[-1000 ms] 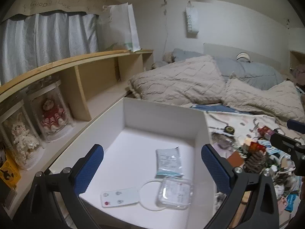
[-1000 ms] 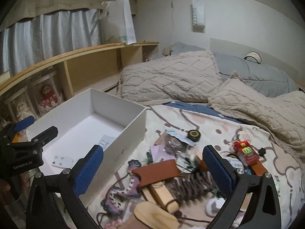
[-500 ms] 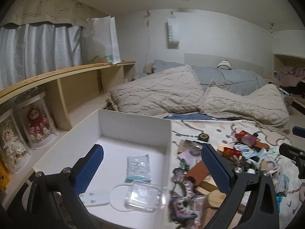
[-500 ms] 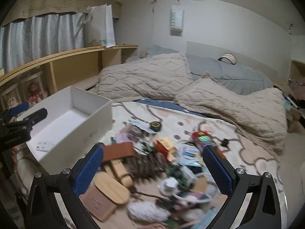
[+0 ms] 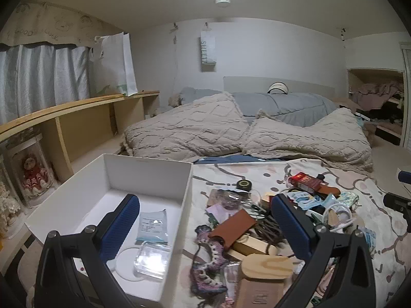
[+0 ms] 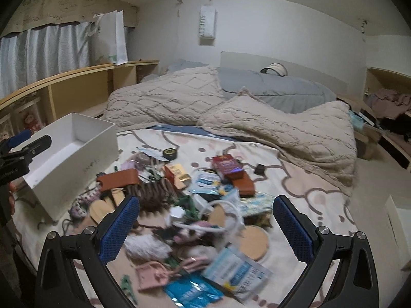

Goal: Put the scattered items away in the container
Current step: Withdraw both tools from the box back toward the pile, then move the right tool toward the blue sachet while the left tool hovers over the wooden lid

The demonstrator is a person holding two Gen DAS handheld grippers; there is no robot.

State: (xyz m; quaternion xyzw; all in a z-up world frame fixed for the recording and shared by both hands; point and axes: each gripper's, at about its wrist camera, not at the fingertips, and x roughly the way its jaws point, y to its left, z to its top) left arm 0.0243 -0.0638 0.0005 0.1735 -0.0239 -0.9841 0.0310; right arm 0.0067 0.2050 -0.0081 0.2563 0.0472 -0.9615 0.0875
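Right gripper (image 6: pixel 205 228): jaws spread wide, holding nothing, hovering over the near part of the pile. Below it, blurred and hard to identify with certainty: a blue packet (image 6: pixel 191 292), a white-and-blue sachet (image 6: pixel 239 269), a pink pouch (image 6: pixel 151 274), a white furry item (image 6: pixel 146 247), a round wooden disc (image 6: pixel 254 240), a white cable (image 6: pixel 231 215). Left gripper (image 5: pixel 205 233): jaws equally wide, empty, straddling the right wall of the box and the pile's left edge. Box (image 5: pixel 188 205): white, open-topped, on the bedspread's left side, just beside the pile; contents are a clear plastic case (image 5: pixel 152 259), a thin white ring (image 5: pixel 125 264) partly under the case, and a pale blue sachet (image 5: pixel 152 224), all lying flat on the floor of the box. Pile, mid-range: a purple knitted strap (image 5: pixel 208 261), a wooden block (image 5: pixel 267 263), a brown leather case (image 5: pixel 232 227), dark cord (image 5: pixel 267 227), a red box (image 5: pixel 305 181), and a black tape roll (image 5: pixel 244 184) lying a little apart at the far edge. Bedspread (image 6: pixel 308 195): cream with brown line pattern. Beyond: two beige textured pillows (image 5: pixel 305 134), a grey duvet (image 5: pixel 287 105), a wooden shelf (image 5: pixel 77 107) on the left with a doll (image 5: pixel 32 174) in a clear case, a white paper bag (image 5: pixel 115 64) on top of the shelf.
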